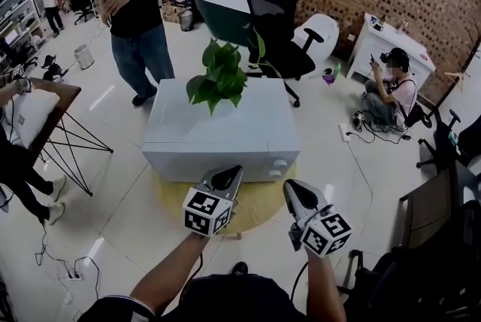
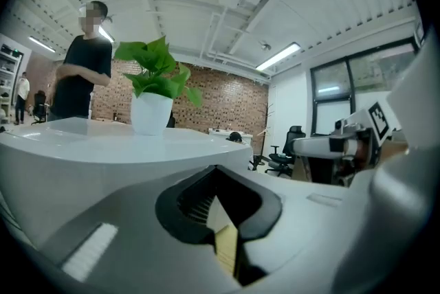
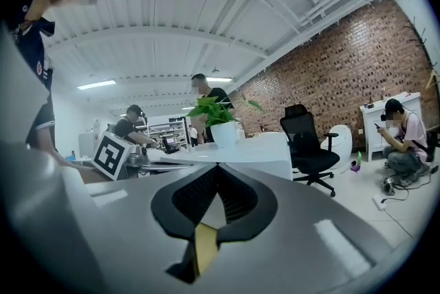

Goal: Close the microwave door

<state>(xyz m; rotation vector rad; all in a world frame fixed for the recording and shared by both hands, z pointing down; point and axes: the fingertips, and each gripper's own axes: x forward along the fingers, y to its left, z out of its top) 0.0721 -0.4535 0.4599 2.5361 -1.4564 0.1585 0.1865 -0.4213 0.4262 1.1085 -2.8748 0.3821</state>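
Microwave (image 1: 218,129), a smooth white box with its door flush, sits on round wooden table (image 1: 255,217). Left gripper (image 1: 226,177) and right gripper (image 1: 296,191): ribbed black jaws pressed together, empty.

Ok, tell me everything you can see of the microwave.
The microwave is a white, smooth box, upright on a round wooden table. Its front faces the person, the door looks flush and shut, with two knobs at the right. A potted plant stands on its top near the back. The left gripper is near its front; contact is unclear.
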